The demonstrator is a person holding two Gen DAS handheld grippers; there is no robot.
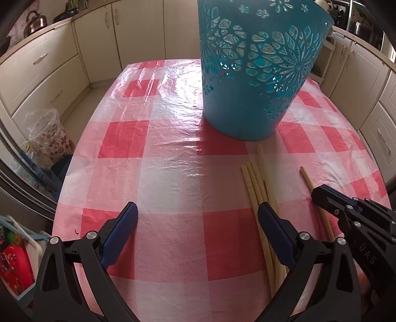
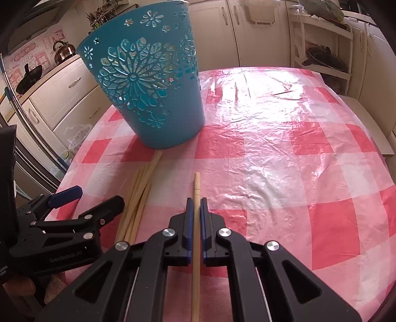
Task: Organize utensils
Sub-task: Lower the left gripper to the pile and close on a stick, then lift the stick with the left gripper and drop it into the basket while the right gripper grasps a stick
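A teal plastic basket [image 1: 257, 74] with cut-out flowers stands upright on the checked tablecloth; it also shows in the right wrist view [image 2: 151, 89]. Several wooden chopsticks [image 1: 259, 178] lie in a bundle just in front of it, also in the right wrist view [image 2: 138, 195]. My left gripper [image 1: 198, 213] is open and empty, low over the cloth, left of the bundle. My right gripper [image 2: 197, 200] is shut on a single chopstick [image 2: 196, 185] that lies apart, right of the bundle. The right gripper shows in the left wrist view [image 1: 321, 195].
The table [image 2: 297, 153] has a pink and white checked plastic cover. Cream kitchen cabinets [image 1: 44, 69] ring the table. A kettle [image 1: 36, 23] sits on the counter. A bagged bin [image 1: 49, 138] stands on the floor at the left.
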